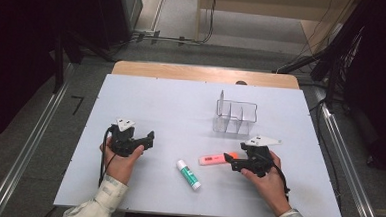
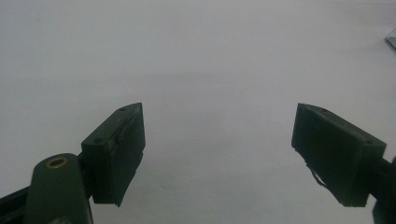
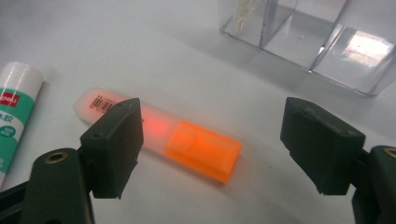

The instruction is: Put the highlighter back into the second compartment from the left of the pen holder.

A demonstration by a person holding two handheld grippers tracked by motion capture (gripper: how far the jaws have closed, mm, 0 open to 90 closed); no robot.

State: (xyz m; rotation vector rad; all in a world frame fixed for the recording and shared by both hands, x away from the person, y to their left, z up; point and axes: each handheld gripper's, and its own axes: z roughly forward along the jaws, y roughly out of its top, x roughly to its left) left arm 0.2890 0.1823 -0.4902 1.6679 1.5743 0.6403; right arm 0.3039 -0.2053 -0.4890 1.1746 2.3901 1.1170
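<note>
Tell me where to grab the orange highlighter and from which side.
Grip the highlighter across its pale barrel, just behind the orange cap, coming down from above. It lies flat on the table with both long sides free, and the open right claw already straddles it, so its jaws should close on the narrow width.

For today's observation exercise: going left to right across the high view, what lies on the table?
Left gripper → glue stick → orange highlighter → right gripper.
</note>
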